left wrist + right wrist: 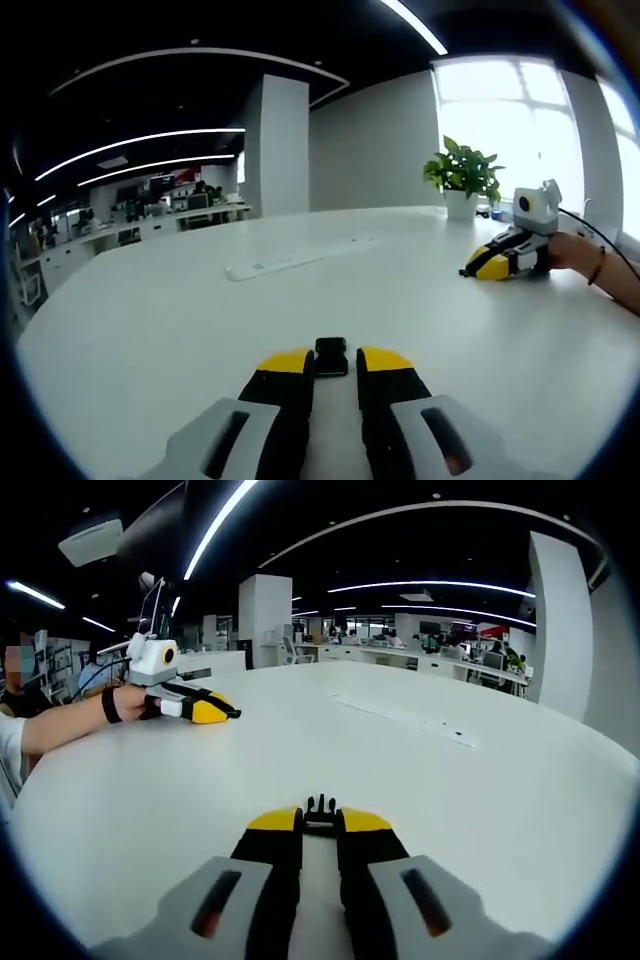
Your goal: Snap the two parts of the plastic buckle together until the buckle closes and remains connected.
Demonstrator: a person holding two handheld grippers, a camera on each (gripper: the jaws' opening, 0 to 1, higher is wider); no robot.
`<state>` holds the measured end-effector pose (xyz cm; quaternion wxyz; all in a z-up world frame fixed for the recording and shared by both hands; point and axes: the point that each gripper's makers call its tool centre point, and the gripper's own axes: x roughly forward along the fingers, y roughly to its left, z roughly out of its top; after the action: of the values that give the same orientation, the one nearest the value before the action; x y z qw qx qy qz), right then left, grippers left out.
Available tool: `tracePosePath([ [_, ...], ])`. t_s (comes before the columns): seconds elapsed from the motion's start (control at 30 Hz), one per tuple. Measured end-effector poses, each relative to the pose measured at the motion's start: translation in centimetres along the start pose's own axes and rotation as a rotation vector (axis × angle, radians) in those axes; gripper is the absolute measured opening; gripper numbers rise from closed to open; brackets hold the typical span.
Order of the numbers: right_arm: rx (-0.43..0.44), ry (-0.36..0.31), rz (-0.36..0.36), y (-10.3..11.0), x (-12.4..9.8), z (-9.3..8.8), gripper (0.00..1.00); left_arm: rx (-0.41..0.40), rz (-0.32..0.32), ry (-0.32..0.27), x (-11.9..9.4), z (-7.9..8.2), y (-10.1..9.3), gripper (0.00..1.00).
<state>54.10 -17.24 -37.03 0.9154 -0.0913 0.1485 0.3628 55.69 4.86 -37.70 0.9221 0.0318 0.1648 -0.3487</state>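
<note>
Both halves are picked up, and that is as far as it goes so far. The left tongs (333,362) sit low over the white tabletop (200,310), jaws drawn in close on the socket half of the buckle (331,356), a squarish black piece pinched right at the yellow tips. Over on the other side, the right tongs (320,821) are closed just as narrowly on the pronged half of the buckle (320,813), its little black tines poking out past the tips. The two tongs are well apart across the tabletop, each seeing the other far off to the side. So the grasping looks done; what's left, by my reckoning, is bringing them together, lining prongs to socket, and pushing until it clicks.
</note>
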Motion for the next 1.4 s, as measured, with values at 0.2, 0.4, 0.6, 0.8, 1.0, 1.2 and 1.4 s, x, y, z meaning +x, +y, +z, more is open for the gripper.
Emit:
tracePosePath([
  [0.2,0.0,-0.001,-0.005,0.2,0.0,0.0,0.13,0.001,-0.001,0.0,-0.2,-0.2,-0.5,0.16],
  [0.4,-0.031,0.001,-0.004,0.6,0.1,0.1,0.12,0.003,0.007,0.011,-0.4,-0.4,-0.5,0.12],
  [0.6,0.001,0.013,-0.013,0.5,0.1,0.1,0.11,0.016,0.013,0.017,-0.3,-0.5,-0.4,0.11],
  [0.8,0.013,0.015,-0.017,0.5,0.1,0.1,0.1,-0.008,0.005,0.025,-0.6,-0.6,-0.7,0.11],
  [1.0,0.015,0.011,-0.02,0.4,0.2,0.1,0.1,-0.007,0.002,0.028,-0.7,-0.7,-1.0,0.11],
  [1.2,0.017,0.011,-0.02,0.5,0.2,0.1,0.1,-0.003,0.001,0.033,-1.0,-0.9,-1.1,0.11],
  [1.4,0.016,0.01,-0.02,0.4,0.2,0.1,0.1,0.016,-0.007,0.032,-1.3,-1.0,-1.6,0.11],
])
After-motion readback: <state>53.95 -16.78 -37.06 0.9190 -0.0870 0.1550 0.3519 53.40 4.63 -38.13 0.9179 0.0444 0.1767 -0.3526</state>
